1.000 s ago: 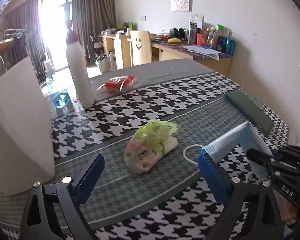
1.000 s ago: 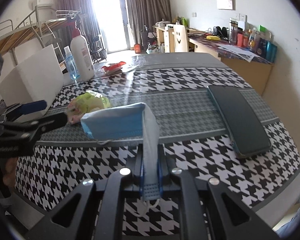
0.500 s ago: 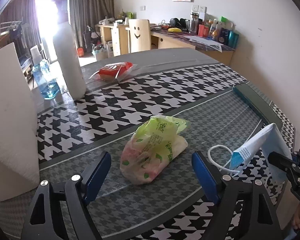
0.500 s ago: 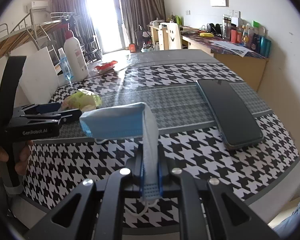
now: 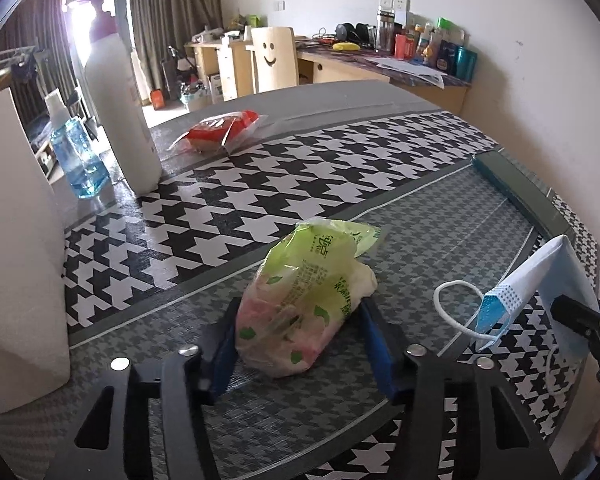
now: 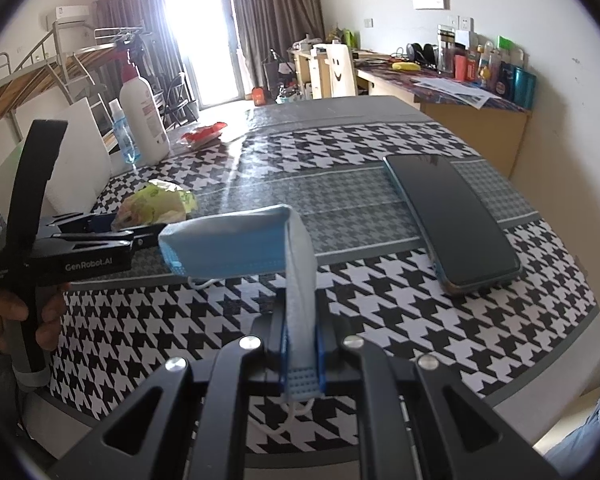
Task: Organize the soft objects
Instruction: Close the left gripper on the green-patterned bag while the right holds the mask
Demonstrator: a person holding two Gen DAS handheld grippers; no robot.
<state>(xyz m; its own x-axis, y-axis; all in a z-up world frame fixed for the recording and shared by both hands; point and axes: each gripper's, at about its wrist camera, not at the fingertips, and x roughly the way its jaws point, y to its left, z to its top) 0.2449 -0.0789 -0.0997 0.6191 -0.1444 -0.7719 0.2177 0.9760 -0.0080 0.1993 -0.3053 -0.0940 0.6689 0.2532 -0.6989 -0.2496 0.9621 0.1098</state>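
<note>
**While jaws close: tissue pack bracketed, mask clamped**

Closing around the green tissue pack (image 5: 308,300), low centre of the left wrist frame: left gripper (image 5: 300,344), one blue pad at each side of the pack, whether pressing the wrapper cannot be told. Resting on the houndstooth tablecloth (image 5: 284,168), grey-check band. Clenched on the blue face mask (image 6: 236,240), lower centre of the right wrist frame: right gripper (image 6: 302,354), mask folded over and lifted off the cloth, ear loop dangling. Further out: dark phone (image 6: 452,216) at right, flat on the cloth; white bottle (image 5: 120,112) and blue bottle (image 5: 78,152) upper left; red packet (image 5: 220,130) beyond; white paper roll (image 5: 16,248) at left edge.
</note>
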